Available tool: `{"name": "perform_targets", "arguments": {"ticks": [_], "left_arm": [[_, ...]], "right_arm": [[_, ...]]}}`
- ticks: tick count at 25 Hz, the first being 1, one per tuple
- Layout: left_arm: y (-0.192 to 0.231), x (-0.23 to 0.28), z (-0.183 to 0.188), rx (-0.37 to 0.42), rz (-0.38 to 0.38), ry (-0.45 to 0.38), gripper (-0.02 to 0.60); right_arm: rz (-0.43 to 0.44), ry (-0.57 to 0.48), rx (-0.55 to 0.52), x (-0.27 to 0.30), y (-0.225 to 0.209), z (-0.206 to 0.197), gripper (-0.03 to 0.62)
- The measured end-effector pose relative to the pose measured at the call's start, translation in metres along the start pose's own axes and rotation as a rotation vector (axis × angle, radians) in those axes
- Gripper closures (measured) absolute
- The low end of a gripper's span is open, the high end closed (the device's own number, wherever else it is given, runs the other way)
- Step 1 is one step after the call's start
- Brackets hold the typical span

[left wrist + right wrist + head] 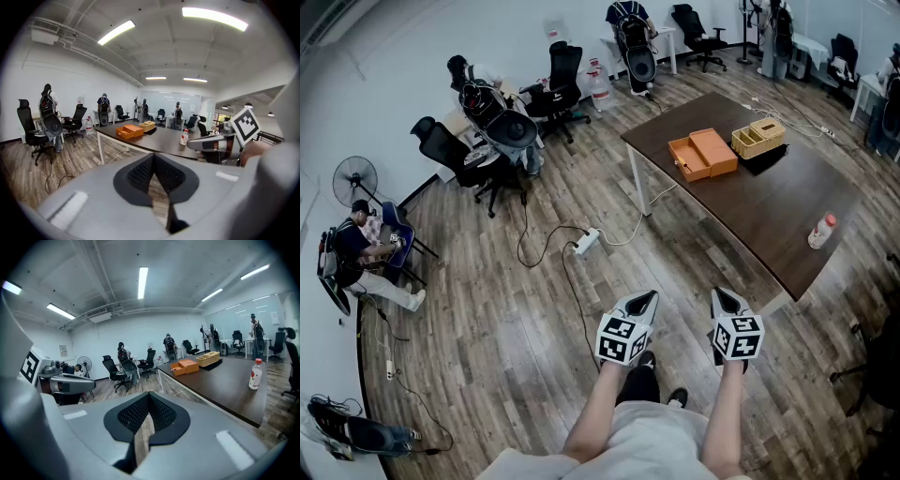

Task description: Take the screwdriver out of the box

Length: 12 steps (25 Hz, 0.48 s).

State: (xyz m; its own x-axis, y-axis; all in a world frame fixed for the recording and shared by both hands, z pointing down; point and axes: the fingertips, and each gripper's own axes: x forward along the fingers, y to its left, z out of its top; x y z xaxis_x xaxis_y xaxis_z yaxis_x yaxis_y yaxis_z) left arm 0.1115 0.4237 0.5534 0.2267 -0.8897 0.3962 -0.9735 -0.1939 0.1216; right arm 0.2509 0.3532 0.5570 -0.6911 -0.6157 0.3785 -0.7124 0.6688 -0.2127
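An open orange box (703, 153) lies near the far corner of a dark brown table (769, 211). It also shows in the left gripper view (132, 131) and the right gripper view (185, 366). No screwdriver can be seen from here; the box's inside is too small to make out. I stand on the wooden floor well short of the table. My left gripper (651, 296) and right gripper (719, 294) are held side by side in front of me, both shut on nothing, their jaws meeting at the tips (153, 155) (149, 394).
A tan basket (757, 138) on a black tray and a bottle (821, 231) share the table. A power strip (586, 242) and cables lie on the floor between me and the table. Office chairs (511, 131), a fan (354, 178) and a seated person (366, 251) are at the left.
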Motion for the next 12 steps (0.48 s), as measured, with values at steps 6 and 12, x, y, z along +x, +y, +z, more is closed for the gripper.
{"name": "perform_targets", "arguments": {"ticks": [6,12], "left_arm": [[0.030,0.028,0.009,0.019,-0.019,0.004,0.528],[0.090,0.056,0.062,-0.027,-0.041,-0.003,0.528]], "right_arm": [[-0.018,-0.003,0.001,0.038,-0.010,0.013,0.594],[-0.012,0.035,0.013,0.083,-0.008,0.041,0.594]]}}
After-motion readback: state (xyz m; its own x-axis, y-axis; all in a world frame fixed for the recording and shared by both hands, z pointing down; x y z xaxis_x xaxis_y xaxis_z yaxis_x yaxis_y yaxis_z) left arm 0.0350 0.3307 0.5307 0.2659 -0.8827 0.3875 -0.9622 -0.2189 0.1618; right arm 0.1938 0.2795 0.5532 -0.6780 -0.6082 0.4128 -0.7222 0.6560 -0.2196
